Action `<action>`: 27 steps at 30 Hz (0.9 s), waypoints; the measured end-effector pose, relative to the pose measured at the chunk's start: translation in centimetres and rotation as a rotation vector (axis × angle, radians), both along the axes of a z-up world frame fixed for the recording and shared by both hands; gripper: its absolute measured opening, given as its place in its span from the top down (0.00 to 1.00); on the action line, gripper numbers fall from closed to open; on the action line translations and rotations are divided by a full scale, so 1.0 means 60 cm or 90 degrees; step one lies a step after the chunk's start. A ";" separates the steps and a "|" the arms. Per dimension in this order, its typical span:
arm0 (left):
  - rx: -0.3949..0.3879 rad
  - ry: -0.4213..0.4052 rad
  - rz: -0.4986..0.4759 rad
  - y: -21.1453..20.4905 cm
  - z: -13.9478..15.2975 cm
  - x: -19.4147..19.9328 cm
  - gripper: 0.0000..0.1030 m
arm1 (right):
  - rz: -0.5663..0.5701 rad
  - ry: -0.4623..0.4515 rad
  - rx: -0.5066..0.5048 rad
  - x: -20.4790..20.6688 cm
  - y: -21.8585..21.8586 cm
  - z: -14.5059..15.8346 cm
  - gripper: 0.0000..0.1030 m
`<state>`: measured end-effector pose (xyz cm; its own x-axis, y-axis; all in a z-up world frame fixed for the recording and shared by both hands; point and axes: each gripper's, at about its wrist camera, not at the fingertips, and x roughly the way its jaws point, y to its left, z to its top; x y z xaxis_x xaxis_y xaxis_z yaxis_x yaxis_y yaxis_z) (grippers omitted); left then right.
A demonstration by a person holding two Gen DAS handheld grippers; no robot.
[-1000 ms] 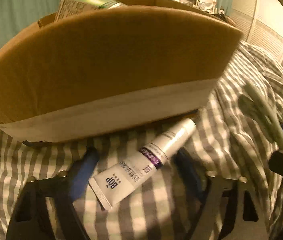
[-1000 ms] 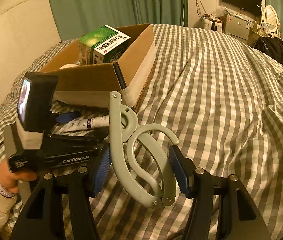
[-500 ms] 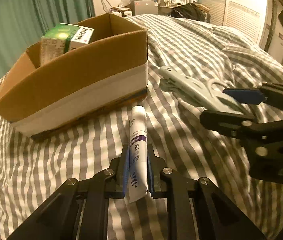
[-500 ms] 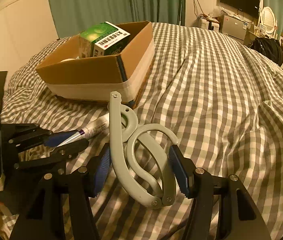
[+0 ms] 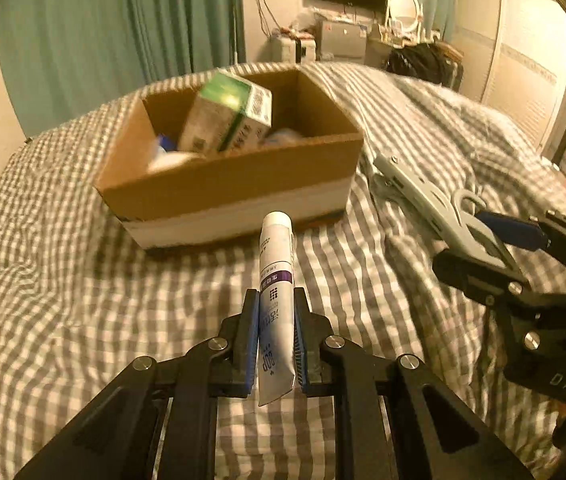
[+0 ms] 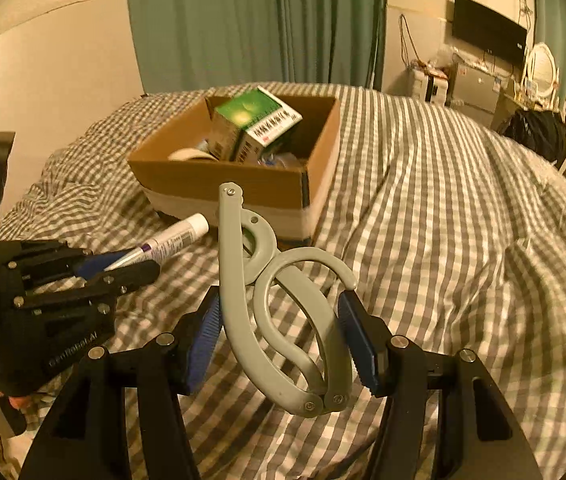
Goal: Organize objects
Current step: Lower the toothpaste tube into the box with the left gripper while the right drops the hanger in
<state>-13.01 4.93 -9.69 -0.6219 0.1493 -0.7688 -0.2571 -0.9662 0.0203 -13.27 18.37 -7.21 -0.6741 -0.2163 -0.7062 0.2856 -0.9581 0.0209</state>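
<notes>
Our left gripper [image 5: 275, 336] clamps a white tube [image 5: 276, 280] with a purple band and dark print, its cap pointing toward the cardboard box [image 5: 235, 176] just ahead. Our right gripper [image 6: 283, 336] pinches a grey-green folding hanger [image 6: 279, 300], its looped arms pressed between the blue pads, its straight bar rising toward the box. The box rests on the checked bedspread [image 6: 423, 208] and holds a tilted green-and-white carton [image 6: 251, 124].

box [image 5: 239, 176]: matt cardboard | tube [image 5: 275, 280]: glossy plastic | bedcover [image 5: 63, 300]: checked cloth
</notes>
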 end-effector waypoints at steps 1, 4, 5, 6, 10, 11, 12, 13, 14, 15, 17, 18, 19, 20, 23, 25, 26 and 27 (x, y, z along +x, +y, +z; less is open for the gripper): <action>0.001 0.012 0.002 -0.003 0.011 0.002 0.86 | 0.002 0.007 0.002 0.002 -0.002 0.008 0.44; 0.008 0.045 0.016 -0.015 0.047 0.006 0.86 | 0.009 0.035 0.012 0.009 -0.011 0.041 0.44; 0.013 0.053 0.021 -0.022 0.061 0.005 0.86 | 0.011 0.043 0.014 0.010 -0.014 0.050 0.44; 0.018 0.063 0.028 -0.028 0.075 0.004 0.86 | 0.013 0.054 0.015 0.009 -0.017 0.064 0.44; 0.030 0.099 0.044 -0.048 0.125 -0.005 0.86 | 0.024 0.090 0.016 -0.001 -0.029 0.112 0.44; 0.028 0.109 0.046 -0.051 0.137 -0.009 0.86 | 0.027 0.100 0.015 -0.007 -0.032 0.126 0.44; 0.025 0.118 0.048 -0.054 0.147 -0.014 0.86 | 0.030 0.110 0.013 -0.015 -0.036 0.139 0.44; 0.022 0.125 0.050 -0.056 0.156 -0.020 0.86 | 0.032 0.116 0.012 -0.019 -0.039 0.148 0.44; 0.021 0.130 0.053 -0.059 0.163 -0.026 0.86 | 0.035 0.124 0.011 -0.027 -0.043 0.160 0.44; 0.022 0.135 0.056 -0.061 0.170 -0.034 0.86 | 0.037 0.129 0.010 -0.036 -0.047 0.170 0.44; 0.024 0.142 0.061 -0.064 0.180 -0.051 0.86 | 0.040 0.140 0.008 -0.059 -0.055 0.186 0.44; 0.024 0.146 0.064 -0.066 0.184 -0.060 0.86 | 0.040 0.143 0.008 -0.067 -0.058 0.190 0.44; 0.023 0.149 0.068 -0.066 0.187 -0.071 0.86 | 0.039 0.147 0.007 -0.083 -0.061 0.196 0.44; 0.022 0.152 0.071 -0.066 0.188 -0.082 0.86 | 0.037 0.148 0.004 -0.096 -0.062 0.200 0.44; 0.024 0.154 0.077 -0.068 0.189 -0.118 0.86 | 0.035 0.144 -0.002 -0.139 -0.069 0.203 0.44; 0.024 0.153 0.083 -0.070 0.183 -0.143 0.86 | 0.032 0.142 0.000 -0.173 -0.072 0.199 0.44; 0.026 0.150 0.088 -0.071 0.178 -0.155 0.86 | 0.030 0.137 -0.003 -0.190 -0.073 0.195 0.44; 0.030 0.145 0.089 -0.071 0.173 -0.169 0.86 | 0.027 0.132 -0.006 -0.206 -0.073 0.191 0.44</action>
